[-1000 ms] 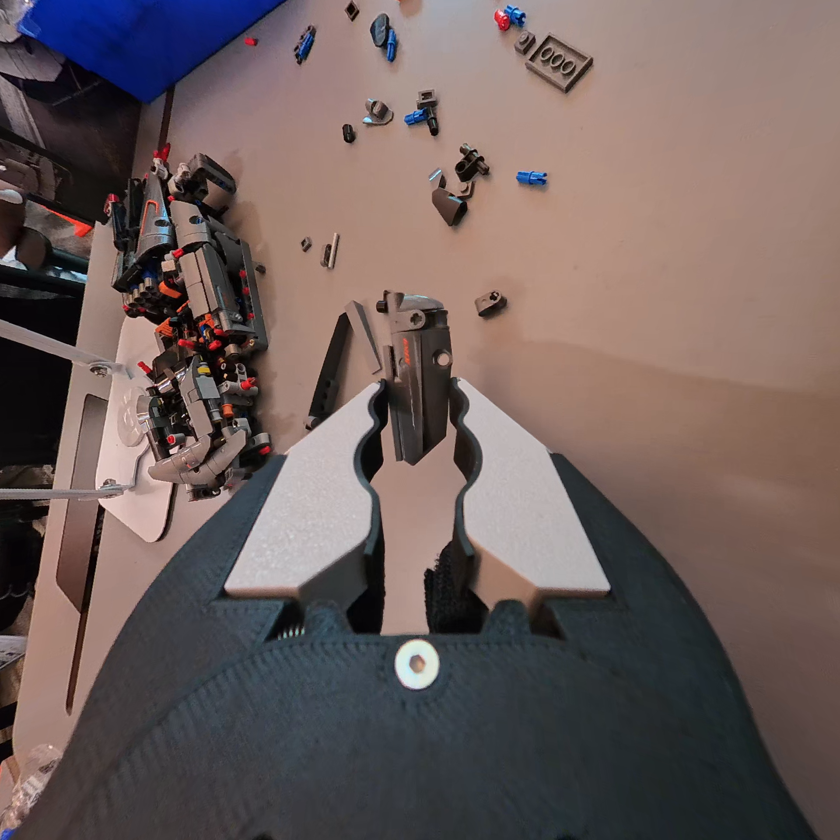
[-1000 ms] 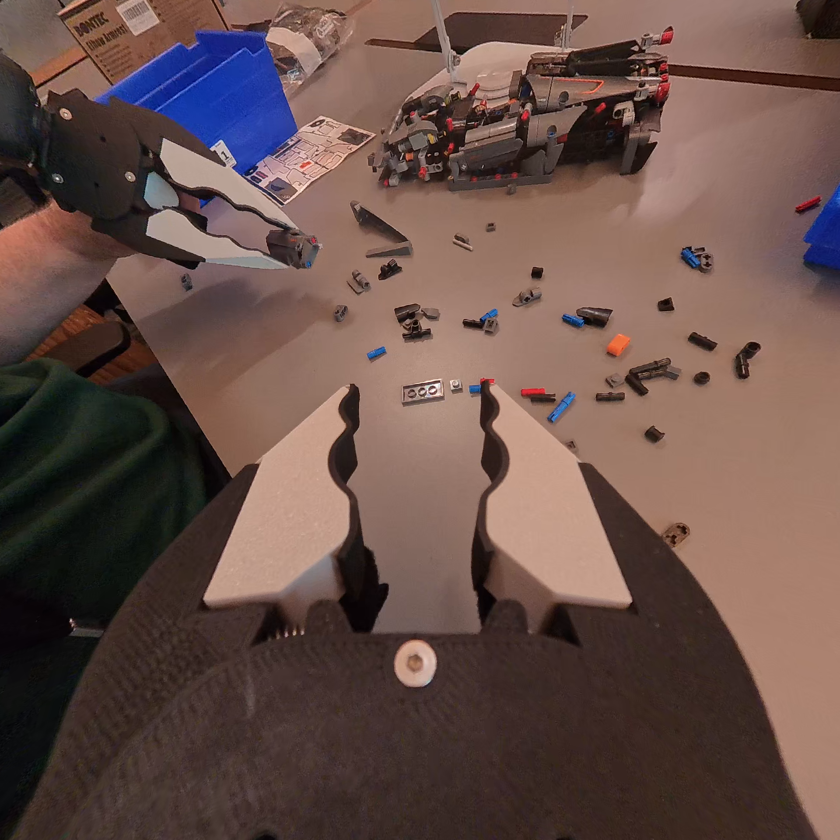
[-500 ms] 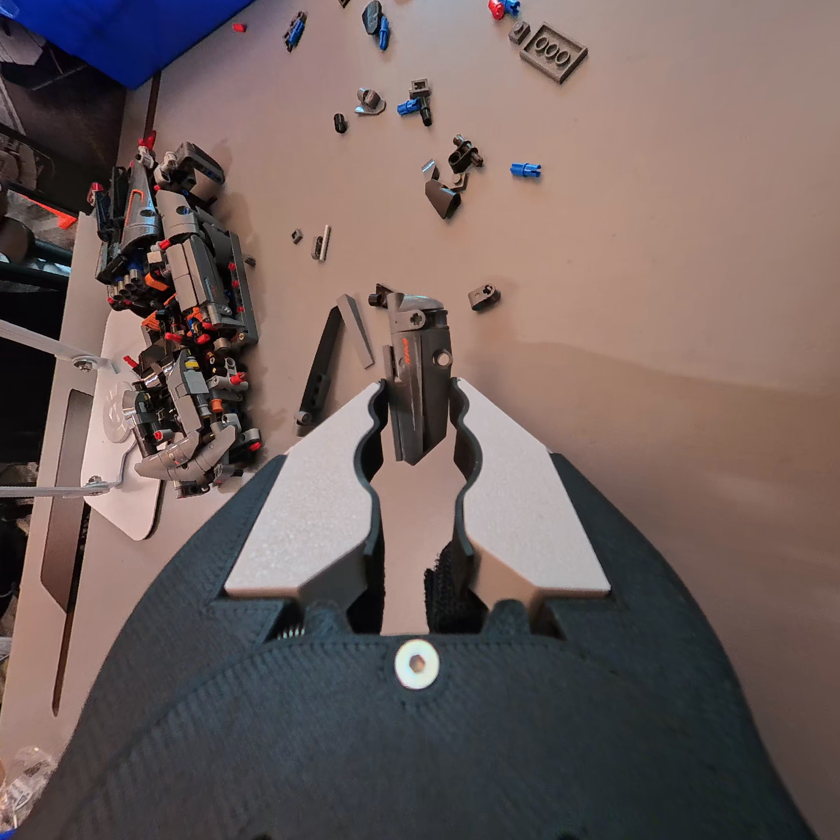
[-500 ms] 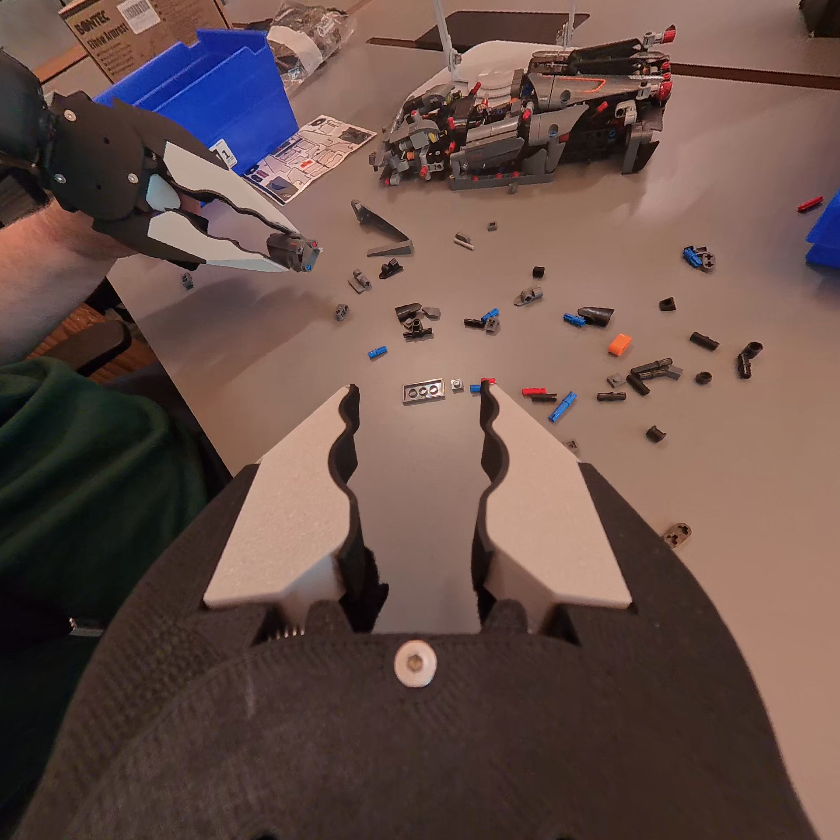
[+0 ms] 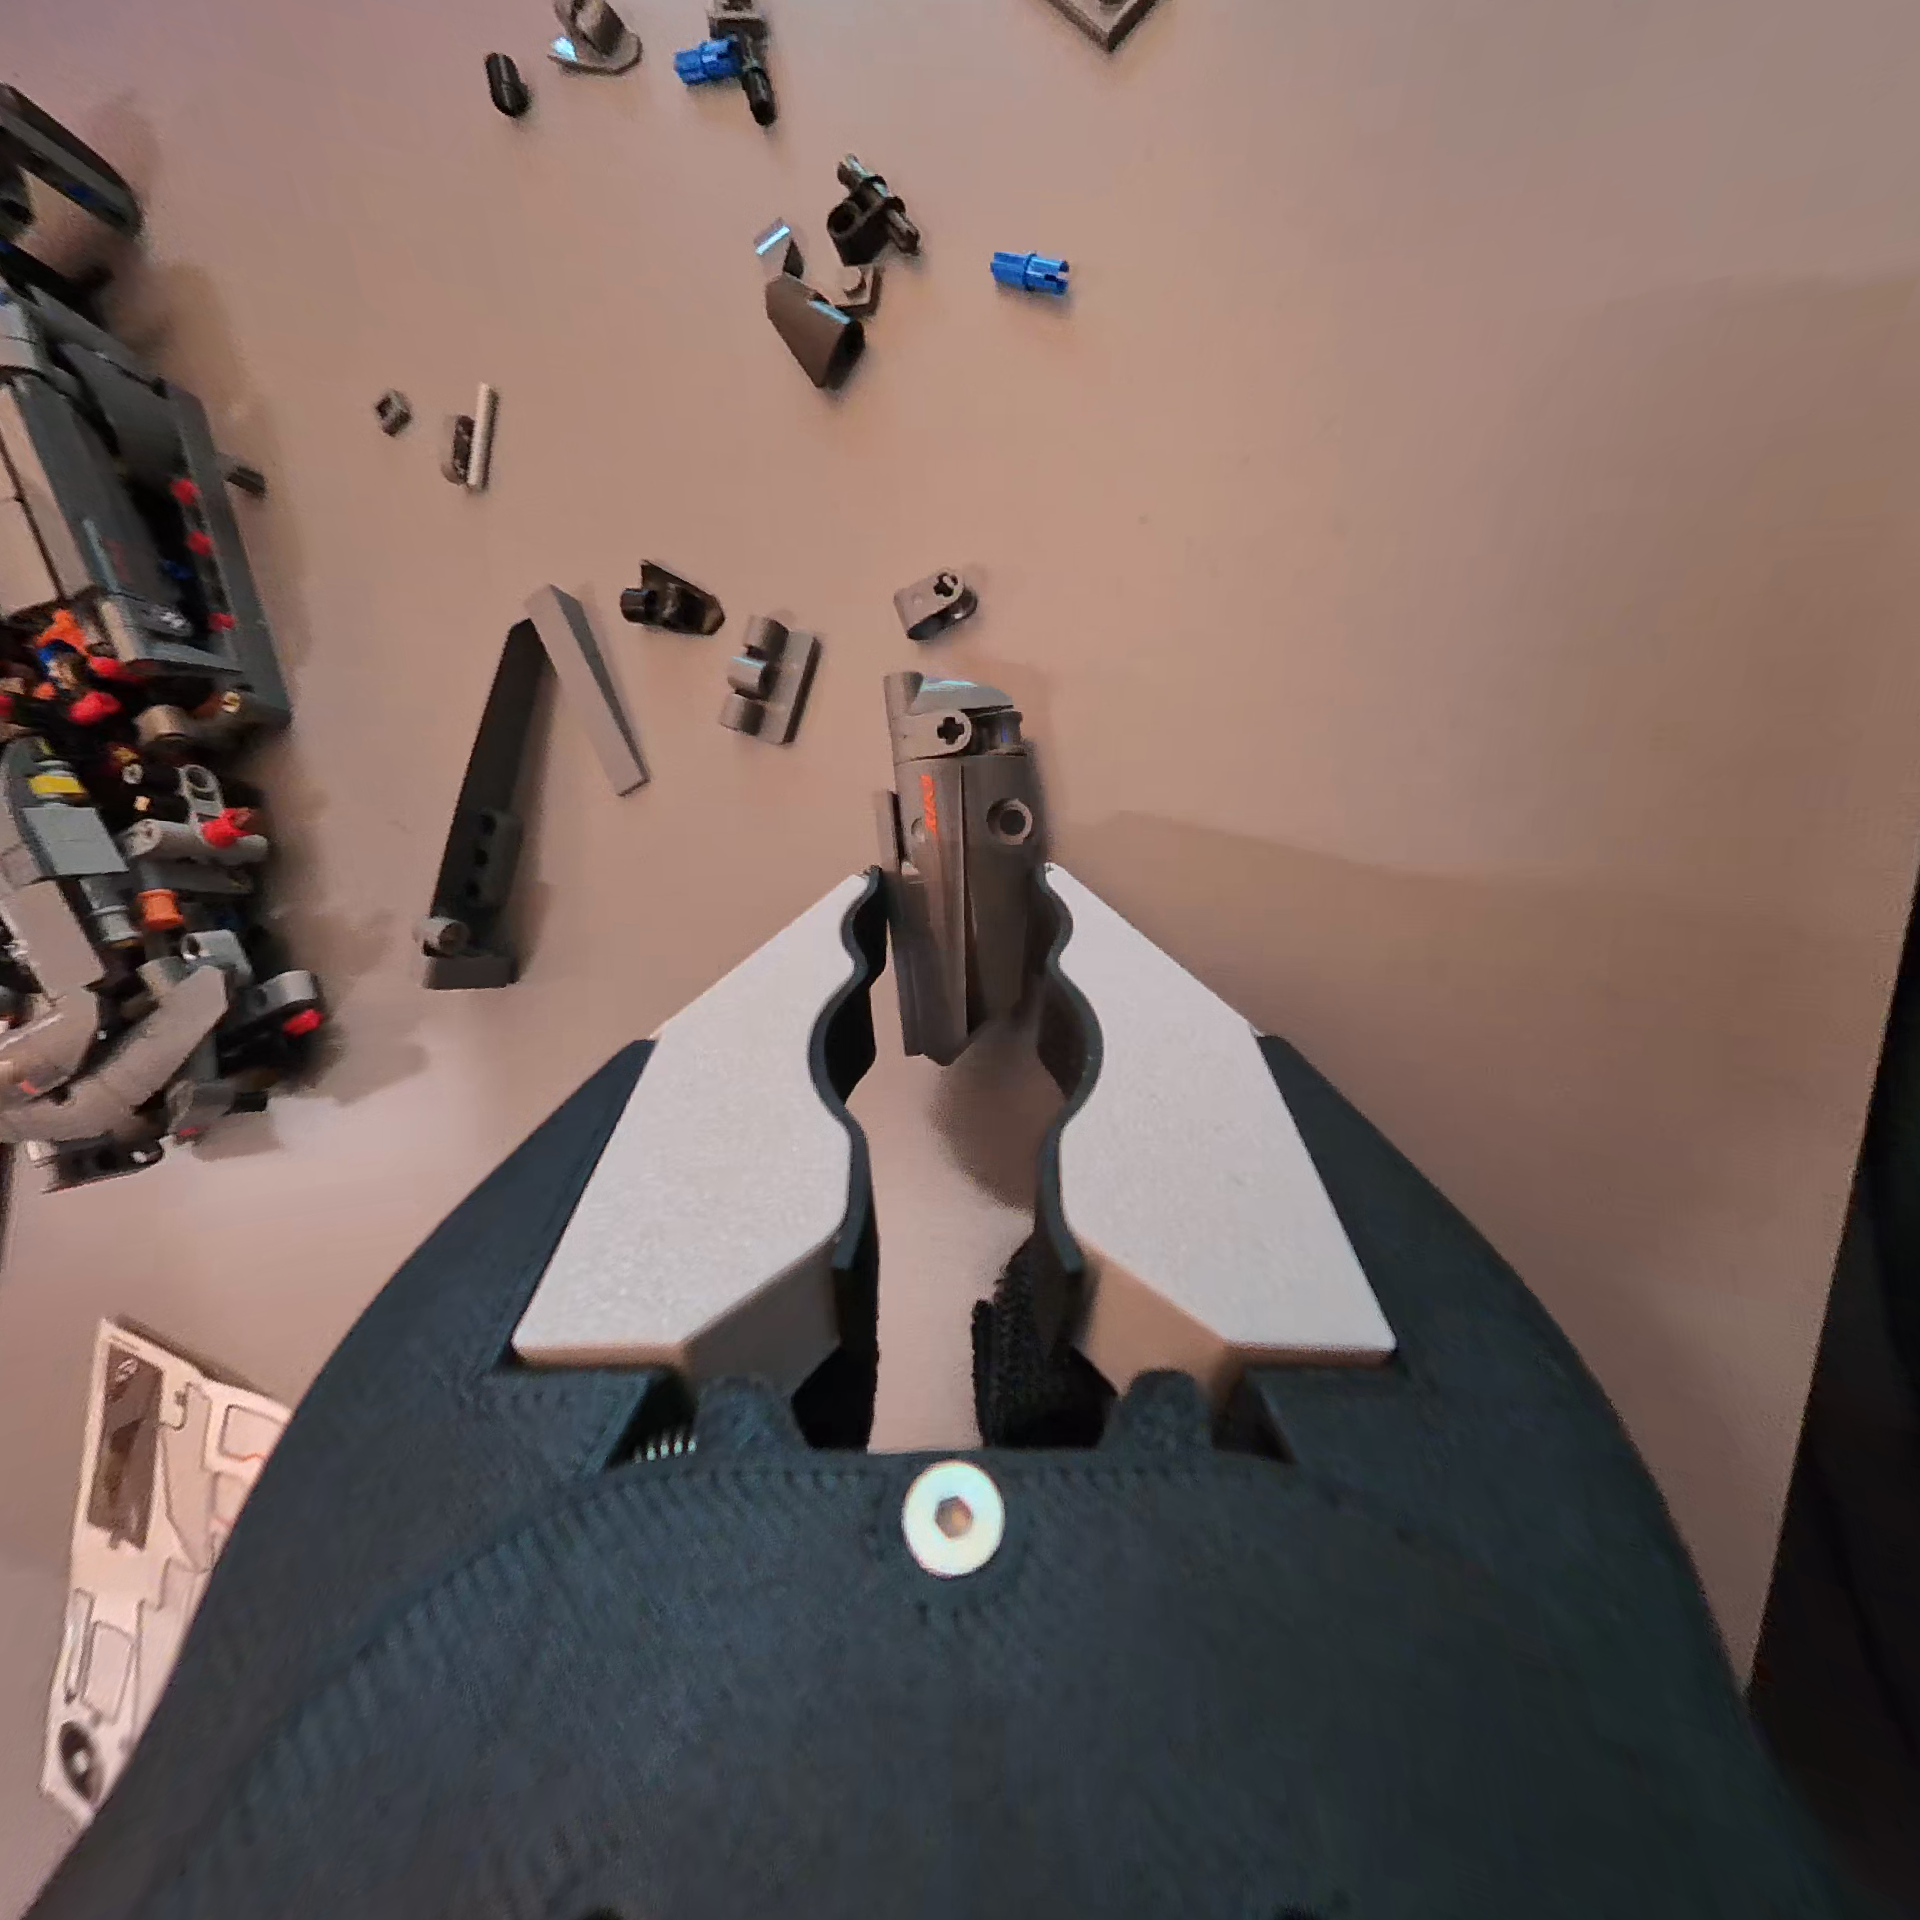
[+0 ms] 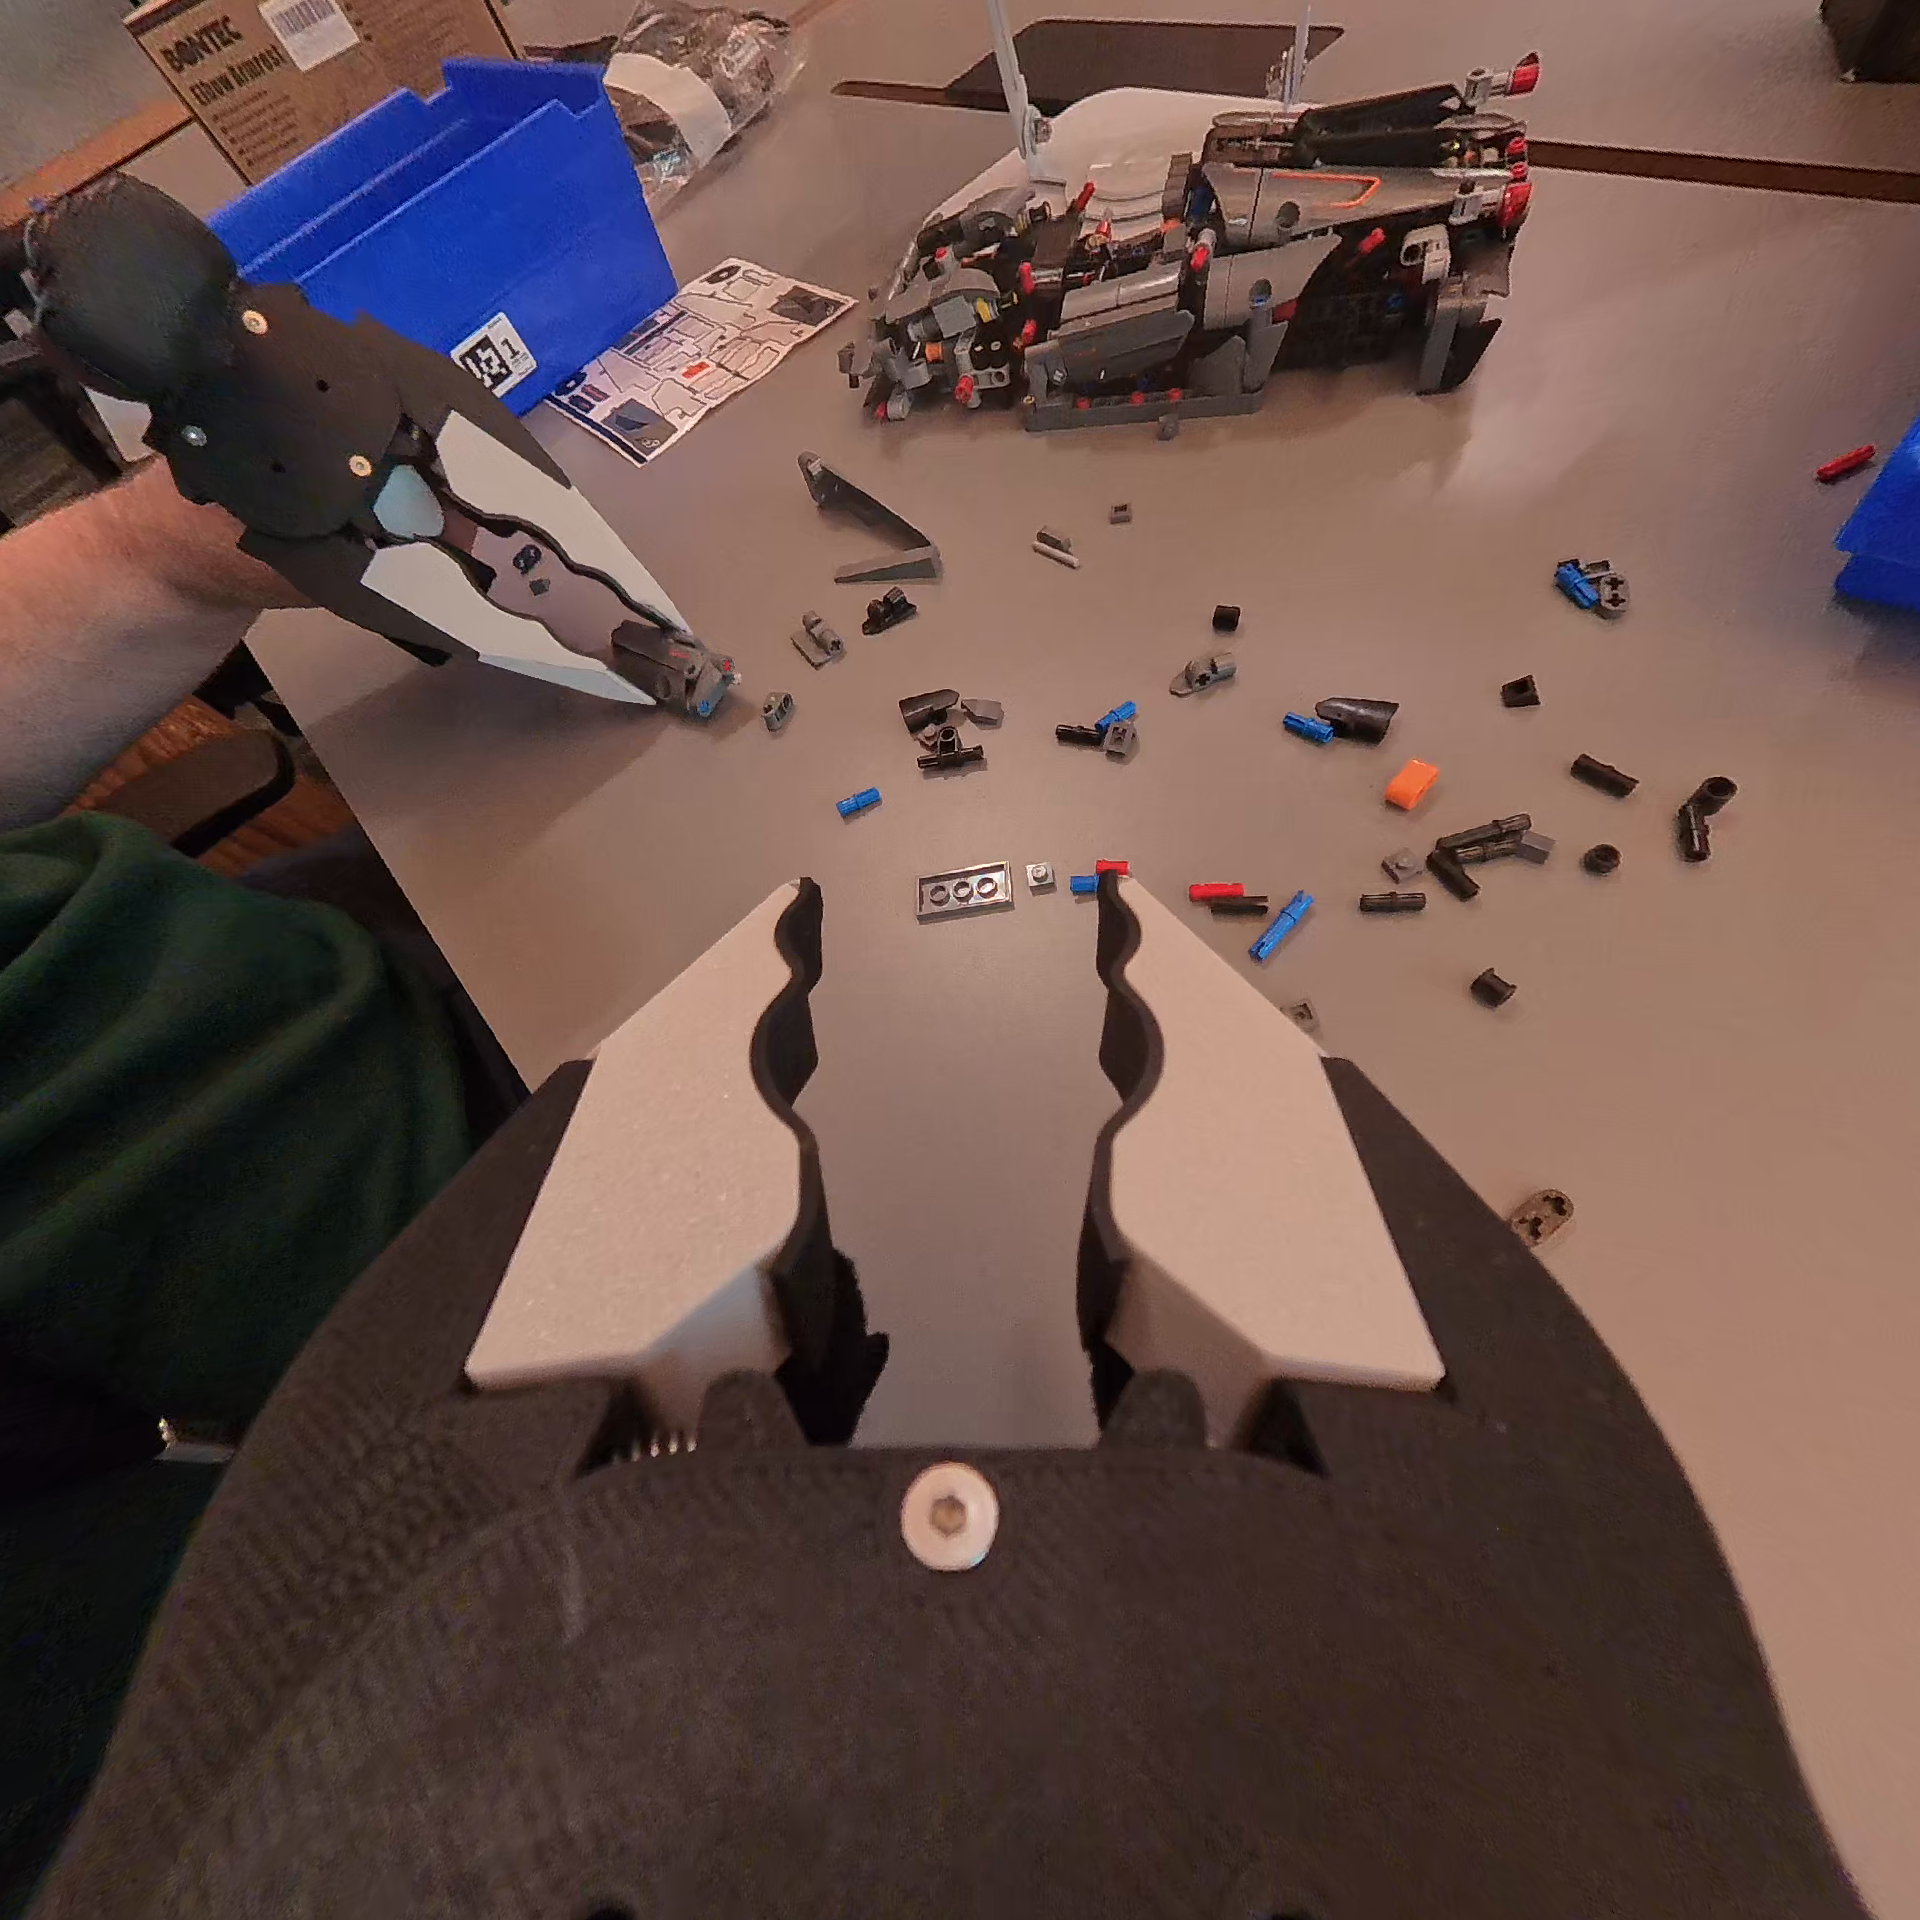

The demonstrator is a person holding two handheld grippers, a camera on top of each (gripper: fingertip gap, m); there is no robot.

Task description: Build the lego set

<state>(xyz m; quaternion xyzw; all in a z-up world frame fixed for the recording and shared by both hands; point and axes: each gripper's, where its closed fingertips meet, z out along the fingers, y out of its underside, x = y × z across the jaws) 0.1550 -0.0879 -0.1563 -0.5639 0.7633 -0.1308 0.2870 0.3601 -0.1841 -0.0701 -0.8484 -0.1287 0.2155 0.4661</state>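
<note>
blue bin (image 6: 457,218); grey model (image 6: 1195,281) (red pins)

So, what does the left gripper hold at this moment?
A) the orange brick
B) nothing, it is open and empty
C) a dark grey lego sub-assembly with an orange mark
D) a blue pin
C: in the left wrist view the left gripper is shut on the dark grey sub-assembly, which sticks out past the fingertips; the orange brick lies loose on the table.
</note>
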